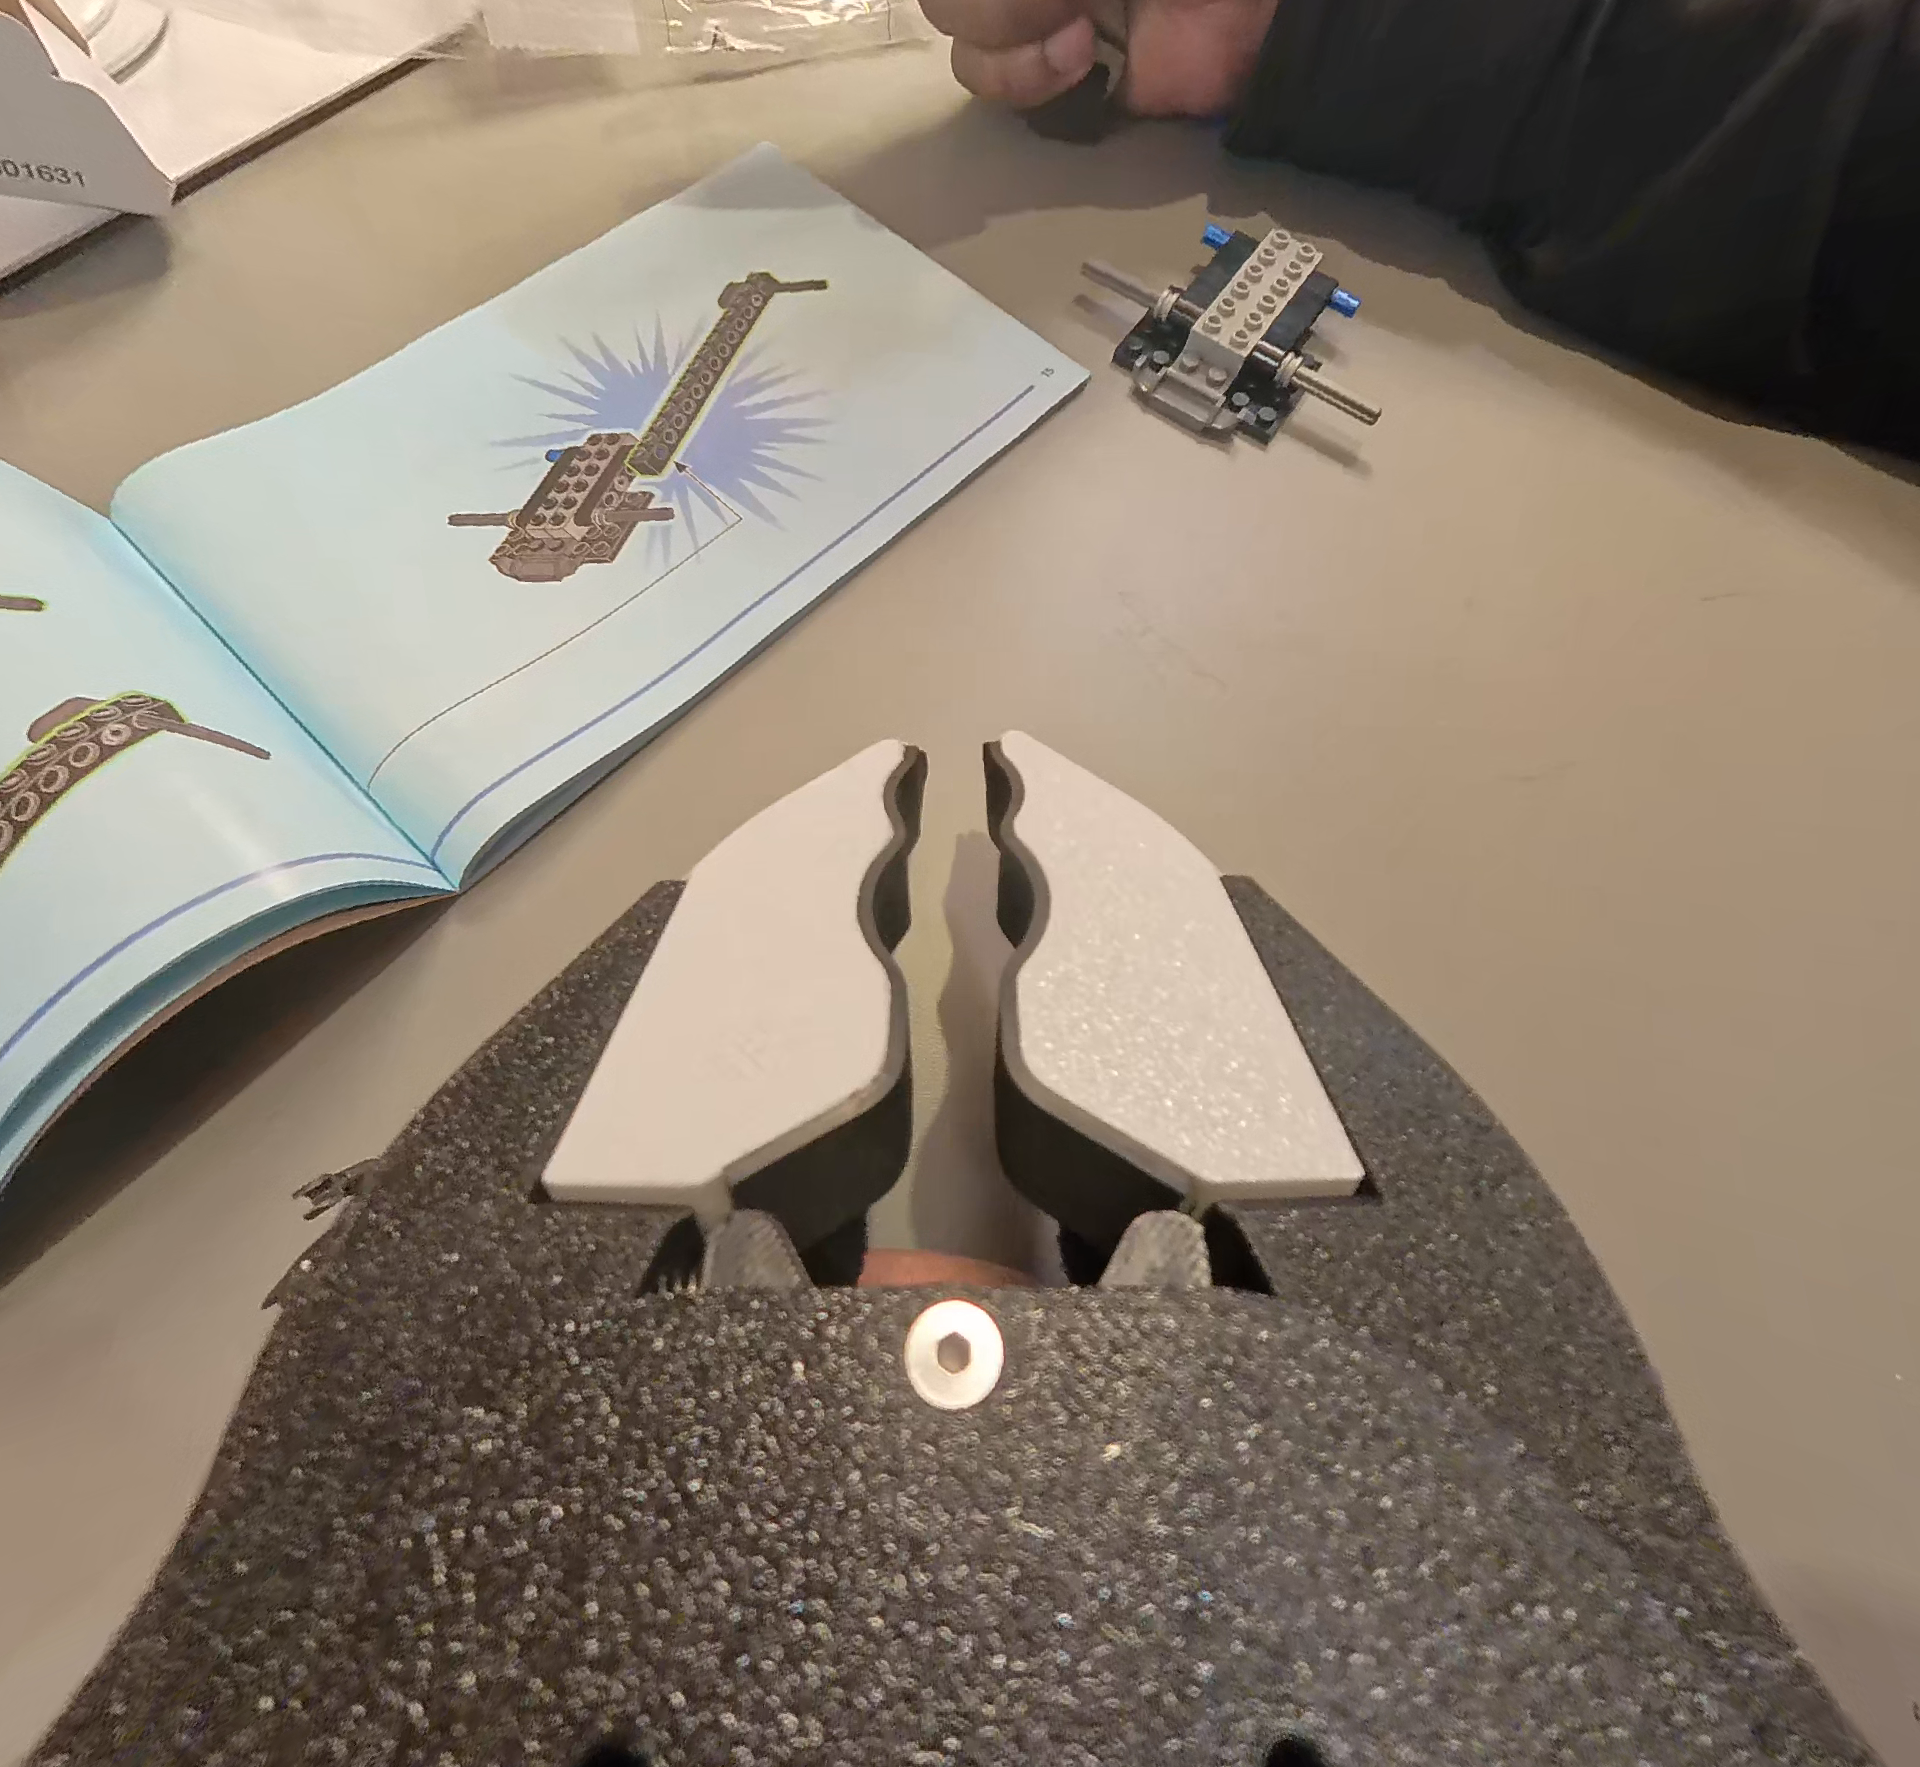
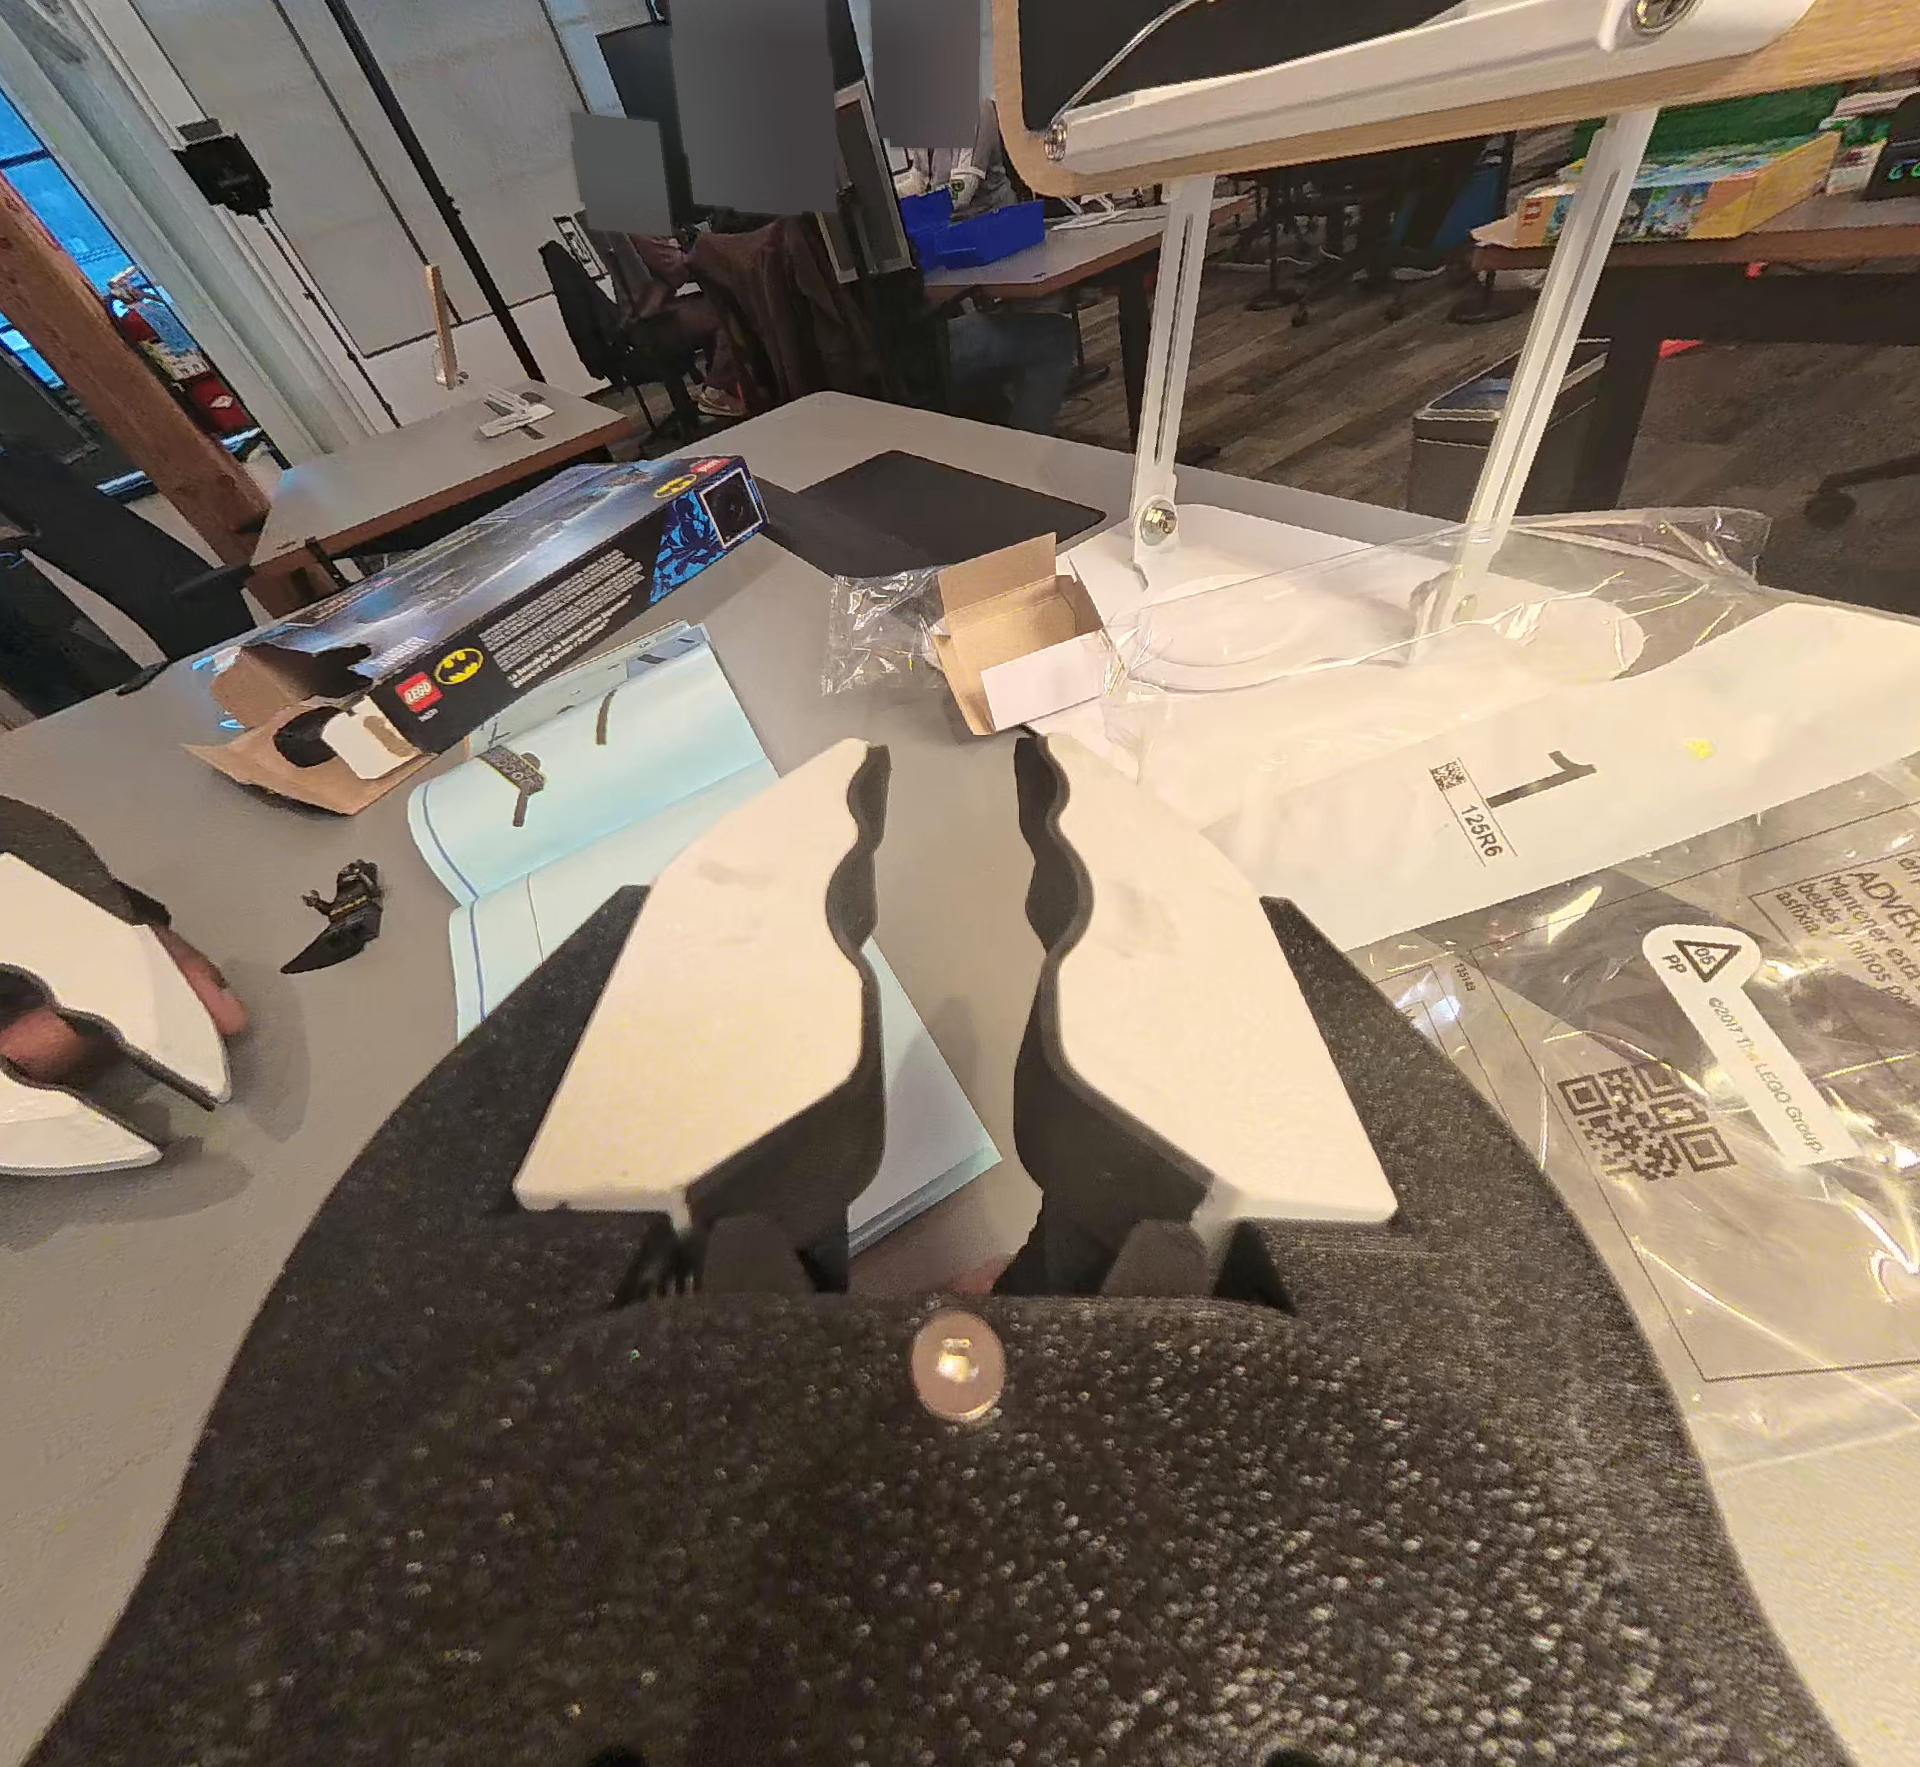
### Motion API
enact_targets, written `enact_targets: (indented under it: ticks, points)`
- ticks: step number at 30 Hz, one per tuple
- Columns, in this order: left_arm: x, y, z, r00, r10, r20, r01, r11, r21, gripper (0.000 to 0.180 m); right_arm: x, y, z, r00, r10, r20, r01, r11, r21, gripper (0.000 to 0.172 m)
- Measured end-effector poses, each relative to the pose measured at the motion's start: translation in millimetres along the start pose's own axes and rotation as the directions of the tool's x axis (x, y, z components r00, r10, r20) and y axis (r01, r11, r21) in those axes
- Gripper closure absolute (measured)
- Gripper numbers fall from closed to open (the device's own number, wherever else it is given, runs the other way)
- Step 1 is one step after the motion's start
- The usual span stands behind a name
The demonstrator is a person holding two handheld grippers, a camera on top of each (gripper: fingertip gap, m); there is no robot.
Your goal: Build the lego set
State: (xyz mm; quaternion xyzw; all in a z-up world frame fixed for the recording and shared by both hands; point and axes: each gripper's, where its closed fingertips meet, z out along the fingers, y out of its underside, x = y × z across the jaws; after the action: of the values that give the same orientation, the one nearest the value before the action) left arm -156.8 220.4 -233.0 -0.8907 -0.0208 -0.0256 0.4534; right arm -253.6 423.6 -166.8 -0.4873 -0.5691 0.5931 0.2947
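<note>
Both grippers hang idle over the grey table [image 1: 1455, 782]. The left gripper [image 1: 954, 761] has its jaws slightly parted on nothing, and the right gripper [image 2: 951, 761] stands wider, equally bare. At one o'clock from the left one sits a small grey-and-black brick assembly [image 1: 1236, 330], well apart; the open instruction booklet [image 1: 582, 522] lies at ten o'clock. Clear plastic bags [image 2: 1662, 990] lie at three o'clock of the right one.

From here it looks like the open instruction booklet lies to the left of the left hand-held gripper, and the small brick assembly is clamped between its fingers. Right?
Not quite. The booklet does lie to the left of the left hand-held gripper, but the small brick assembly is not clamped. In the left wrist view it sits on the table, ahead and to the right, and nothing is between the fingers.
</note>
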Motion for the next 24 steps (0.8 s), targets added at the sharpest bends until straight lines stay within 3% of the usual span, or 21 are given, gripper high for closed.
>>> enact_targets:
  ticks: [24]
  points:
    - [-1.1,-0.3,-3.0,1.000,-0.022,-0.016,0.022,1.000,0.013,0.169,0.7,0.2,-0.2,1.000,-0.006,-0.012,0.006,1.000,0.001,0.147]
